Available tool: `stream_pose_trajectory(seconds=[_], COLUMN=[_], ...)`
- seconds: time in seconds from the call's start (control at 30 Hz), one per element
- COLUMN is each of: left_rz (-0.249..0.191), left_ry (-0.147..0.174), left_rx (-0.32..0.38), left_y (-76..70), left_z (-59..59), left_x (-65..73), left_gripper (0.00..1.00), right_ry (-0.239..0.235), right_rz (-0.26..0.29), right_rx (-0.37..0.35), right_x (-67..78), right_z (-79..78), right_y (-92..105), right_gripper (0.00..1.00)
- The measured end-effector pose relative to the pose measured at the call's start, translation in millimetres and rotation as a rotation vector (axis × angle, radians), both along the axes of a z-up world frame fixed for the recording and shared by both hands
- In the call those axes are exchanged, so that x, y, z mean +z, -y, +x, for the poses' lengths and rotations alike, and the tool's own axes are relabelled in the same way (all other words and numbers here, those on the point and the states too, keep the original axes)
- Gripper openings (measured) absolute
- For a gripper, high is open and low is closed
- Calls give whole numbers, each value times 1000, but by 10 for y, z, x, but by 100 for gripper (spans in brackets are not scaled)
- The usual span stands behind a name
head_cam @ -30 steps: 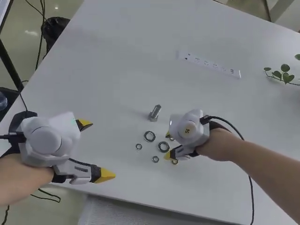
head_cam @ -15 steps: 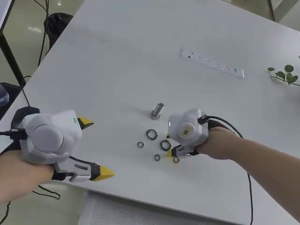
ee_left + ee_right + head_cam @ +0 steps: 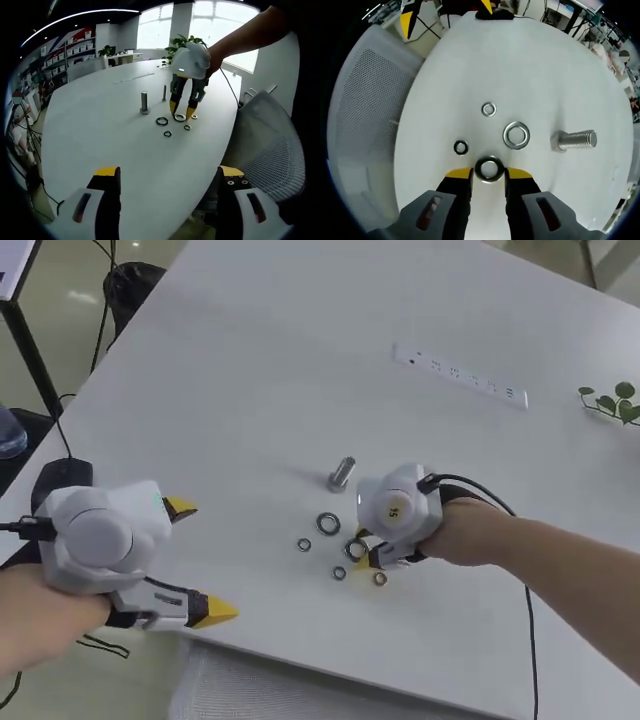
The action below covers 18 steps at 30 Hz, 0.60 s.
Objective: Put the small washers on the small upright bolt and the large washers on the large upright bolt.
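Cataloguing by view, every place referred to the large upright bolt (image 3: pixel 341 473).

Head view. Table (image 3: pixel 250 360): white, carried all items. Bolt: stood on its head, shank bare, no washer on it. Free large washer (image 3: pixel 328 523): lay flat just on the person's side of the bolt. Small washers (image 3: pixel 304 544): three, flat, scattered slightly further from the bolt on that same side. Right hand-held gripper (image 3: pixel 358 550): lowered among the washers near the bolt, jaws pointed down at the table, probably for a pick. Left hand-held gripper (image 3: pixel 203 560): well apart from the bolt, toward the person, jaws spread wide with nothing between them; apparently parked clear of the work. Power strip (image 3: pixel 460 375): well beyond the bolt.

Left gripper view. Small upright bolt (image 3: pixel 164 92): stood just beyond the large bolt and appeared bare. Bracketed large washer (image 3: pixel 179 118): flat on the table near the large bolt, between the right hand-held gripper's yellow tips.

Right gripper view. Jaws partly open, one either side of the bracketed large washer, with a narrow gap showing at each tip; the washer was not lifted. Placement judged as a grasp about to close, so that this washer could go over the large bolt. With no washer on either bolt, the task was judged to be at its first pick.
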<state>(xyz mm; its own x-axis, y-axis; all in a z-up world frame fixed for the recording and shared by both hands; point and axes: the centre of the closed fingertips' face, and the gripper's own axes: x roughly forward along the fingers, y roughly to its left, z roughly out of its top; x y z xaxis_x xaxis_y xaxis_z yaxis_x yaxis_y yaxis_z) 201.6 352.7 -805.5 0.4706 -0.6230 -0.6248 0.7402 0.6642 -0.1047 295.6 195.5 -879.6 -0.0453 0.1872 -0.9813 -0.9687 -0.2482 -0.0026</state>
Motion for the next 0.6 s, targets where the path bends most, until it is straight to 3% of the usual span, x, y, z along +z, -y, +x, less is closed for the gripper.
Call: stream_pose_trajectory(seconds=[0.33,0.47,0.6], left_rz=[3,-1,14], left_ry=[-15,-13,-12], left_rx=[3,3,-3], left_y=[-16,9,14], left_z=[-46,-76,-95], left_x=[-21,21,37], left_gripper=[75,75,75], right_ry=[5,25,16], right_rz=[-25,-54,-52], right_rx=[-12,18,-12], right_x=[2,2,-6], right_z=[16,8,13], right_y=[2,-7,6], right_gripper=[23,22,21])
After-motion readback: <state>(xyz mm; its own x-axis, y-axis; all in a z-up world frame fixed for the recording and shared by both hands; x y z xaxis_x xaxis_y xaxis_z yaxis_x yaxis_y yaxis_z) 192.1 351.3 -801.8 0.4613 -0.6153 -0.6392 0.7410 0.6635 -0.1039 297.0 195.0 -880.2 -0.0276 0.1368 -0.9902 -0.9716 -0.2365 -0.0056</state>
